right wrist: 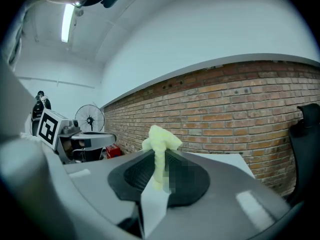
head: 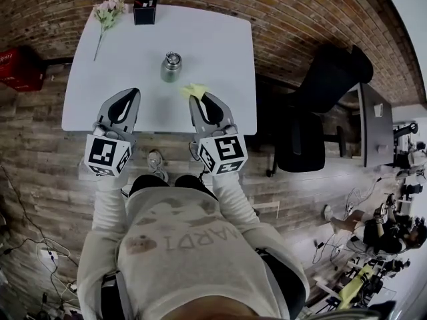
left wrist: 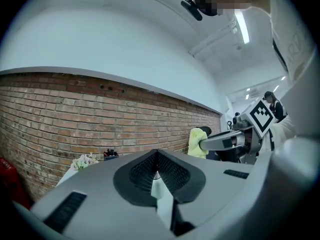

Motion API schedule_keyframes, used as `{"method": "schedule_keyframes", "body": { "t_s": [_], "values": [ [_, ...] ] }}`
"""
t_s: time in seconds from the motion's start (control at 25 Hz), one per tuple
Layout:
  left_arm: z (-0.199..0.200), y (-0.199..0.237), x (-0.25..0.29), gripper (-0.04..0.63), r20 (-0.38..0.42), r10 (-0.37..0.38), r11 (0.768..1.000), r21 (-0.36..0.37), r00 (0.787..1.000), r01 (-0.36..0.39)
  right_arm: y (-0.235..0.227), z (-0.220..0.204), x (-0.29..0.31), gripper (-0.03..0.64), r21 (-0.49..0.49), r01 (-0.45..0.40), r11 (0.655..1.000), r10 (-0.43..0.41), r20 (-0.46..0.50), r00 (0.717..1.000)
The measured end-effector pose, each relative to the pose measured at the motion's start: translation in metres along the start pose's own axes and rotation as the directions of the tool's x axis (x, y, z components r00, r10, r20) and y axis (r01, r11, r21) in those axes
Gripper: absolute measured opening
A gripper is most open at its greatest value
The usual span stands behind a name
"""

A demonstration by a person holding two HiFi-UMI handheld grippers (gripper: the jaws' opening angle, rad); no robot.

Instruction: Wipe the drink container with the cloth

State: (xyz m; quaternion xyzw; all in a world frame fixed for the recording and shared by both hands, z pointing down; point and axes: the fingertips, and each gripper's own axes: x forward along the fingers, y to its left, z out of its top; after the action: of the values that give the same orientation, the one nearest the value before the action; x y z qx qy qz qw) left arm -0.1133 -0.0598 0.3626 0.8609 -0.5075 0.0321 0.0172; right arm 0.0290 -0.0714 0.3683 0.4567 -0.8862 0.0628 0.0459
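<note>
Pinching the cloth (head: 194, 89) by one small fold, your right tool (head: 197, 100) is gripping it at the very tip, jaws pressed onto the fabric. Your left tool (head: 131, 93) is closed on nothing, jaws pressed together. Both are hovering over the near edge of the table (head: 220, 52). The bottle (head: 171, 67) is standing upright and alone near the table's middle, at about 11 o'clock from the right tool and 1 o'clock from the left, apart from both.

The main risk is that you are going in with nothing bracing the bottle. It looks like a narrow, smooth metal cylinder with a rounded cap, and the table is a slick white sheet. A sideways wipe could tip it or send it skating toward the edge. Steadying it with the left tool would probably help, though closed jaws cannot grip it.

The cloth is soft, pale yellow and crumpled into a small tuft that sticks out only a little past the jaws. With so little fabric showing, the hard grey jaw tip could scrape the metal, or the fold could slip free under drag.

The flowers (head: 107, 12) at 10 o'clock and the black pen holder (head: 145, 9) at 12 o'clock are sitting well apart from the bottle, so they are unlikely to be hit.
</note>
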Motion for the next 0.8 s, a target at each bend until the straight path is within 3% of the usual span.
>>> {"method": "schedule_keyframes", "body": {
  "t_s": [0.8],
  "values": [
    [0.041,-0.039,-0.063,0.002,0.097,0.104,0.995,-0.010,0.990,-0.103,0.006,0.048,-0.080,0.072,-0.041,-0.001,0.999,0.005,0.118,0.993]
  ]
}}
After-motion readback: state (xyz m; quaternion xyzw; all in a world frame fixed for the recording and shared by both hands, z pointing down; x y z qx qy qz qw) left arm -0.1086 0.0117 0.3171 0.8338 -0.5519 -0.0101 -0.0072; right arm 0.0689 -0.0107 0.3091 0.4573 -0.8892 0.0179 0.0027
